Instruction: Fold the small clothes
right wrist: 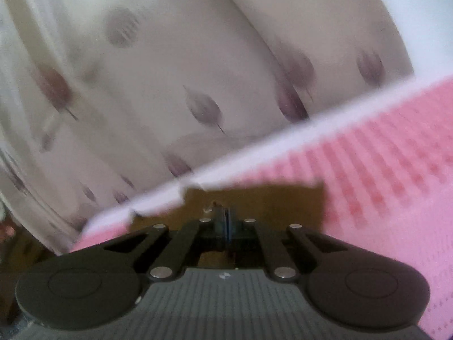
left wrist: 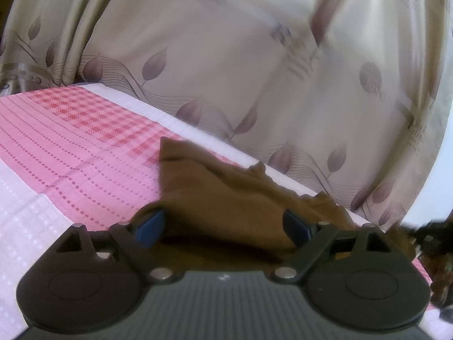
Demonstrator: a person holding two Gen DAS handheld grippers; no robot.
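Brown garment (left wrist: pixel 215 195) between wide-spread left hand-held gripper (left wrist: pixel 223 226), right hand-held gripper (right wrist: pixel 226 221) tilted, pinched closed over it.

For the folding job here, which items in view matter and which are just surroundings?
Job: brown garment; left gripper, open around it; right gripper, shut.
Surroundings: pink patterned cloth beneath; leaf-print curtain behind.
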